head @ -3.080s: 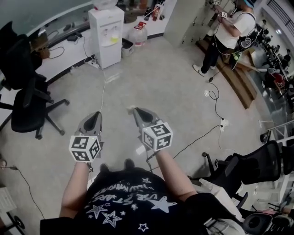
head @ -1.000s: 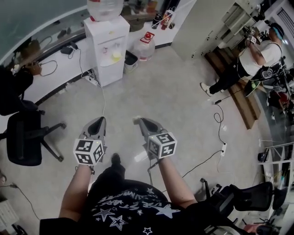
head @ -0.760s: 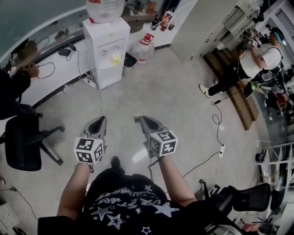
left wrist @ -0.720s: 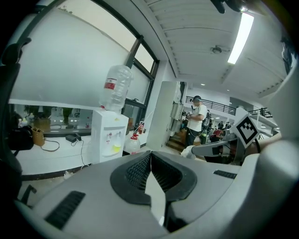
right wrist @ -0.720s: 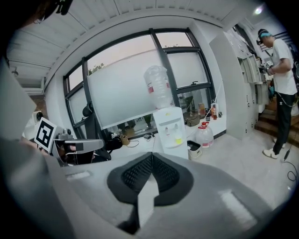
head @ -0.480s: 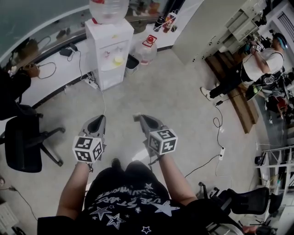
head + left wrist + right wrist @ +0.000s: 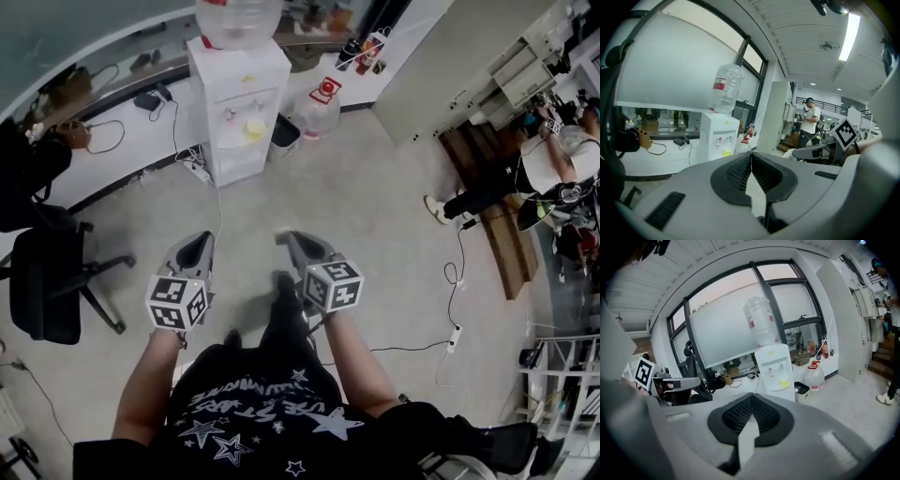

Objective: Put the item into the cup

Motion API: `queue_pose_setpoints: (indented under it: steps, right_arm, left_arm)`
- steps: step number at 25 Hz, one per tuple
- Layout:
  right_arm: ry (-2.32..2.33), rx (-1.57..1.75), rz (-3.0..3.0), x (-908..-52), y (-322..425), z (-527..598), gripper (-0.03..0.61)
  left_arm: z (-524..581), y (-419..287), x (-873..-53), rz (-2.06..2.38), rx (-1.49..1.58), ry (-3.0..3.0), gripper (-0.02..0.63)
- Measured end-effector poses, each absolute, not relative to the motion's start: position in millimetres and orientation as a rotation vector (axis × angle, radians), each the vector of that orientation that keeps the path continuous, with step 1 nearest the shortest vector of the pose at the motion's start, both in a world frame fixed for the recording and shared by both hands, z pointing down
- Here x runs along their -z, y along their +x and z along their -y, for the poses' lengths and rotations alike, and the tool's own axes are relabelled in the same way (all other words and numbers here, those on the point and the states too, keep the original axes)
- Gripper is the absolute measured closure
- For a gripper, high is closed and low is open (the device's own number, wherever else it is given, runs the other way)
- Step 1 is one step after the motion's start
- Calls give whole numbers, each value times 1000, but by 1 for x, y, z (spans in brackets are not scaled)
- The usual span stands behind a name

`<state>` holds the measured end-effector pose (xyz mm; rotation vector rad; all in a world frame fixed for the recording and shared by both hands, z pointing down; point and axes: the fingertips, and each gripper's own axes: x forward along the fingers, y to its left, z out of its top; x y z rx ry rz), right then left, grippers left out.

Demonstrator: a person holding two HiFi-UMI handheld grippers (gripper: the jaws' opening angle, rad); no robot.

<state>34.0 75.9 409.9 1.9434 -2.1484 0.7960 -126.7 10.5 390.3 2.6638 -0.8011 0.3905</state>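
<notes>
Pale office floor [image 7: 375, 206] lay under both grippers, which were held out side by side at waist height. The item [image 7: 279, 234] was a small whitish scrap at the very tip of the right gripper [image 7: 285, 238]. It showed in the head view and again, past my left jaws, in the left gripper view [image 7: 789, 152], but I could not tell what it was. The right jaws were pressed together on it. In the right gripper view the ribbed pads met along their length, and the scrap itself was lost against the bright floor beyond.

The left gripper [image 7: 198, 241] was just beside the right, its jaws also closed pad to pad, with nothing between them. A marker cube sat behind each gripper, and below them were bare forearms and a dark shirt with stars [image 7: 253, 422].

Ahead stood a white water dispenser [image 7: 239, 103] with a bottle [image 7: 239, 19] upended on top. A dark bin [image 7: 284, 131] was just beside it, and a spare bottle [image 7: 321, 108] beyond that. A counter [image 7: 112, 122] curved away to the left, with a black chair [image 7: 52, 281] near it. A cable [image 7: 412, 349] ran across the floor to a power strip [image 7: 454, 339] on the right. Farther right — well apart from me — another person [image 7: 553, 178] stood by wooden steps [image 7: 492, 216].
</notes>
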Motion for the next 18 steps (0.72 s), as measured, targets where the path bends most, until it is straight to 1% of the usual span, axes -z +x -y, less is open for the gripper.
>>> queue_pose_setpoints:
  steps: [18]
  right_arm:
    - [1719, -803, 2290, -411, 171, 34, 577]
  left_arm:
    - [62, -11, -388, 1061, -379, 2531, 606]
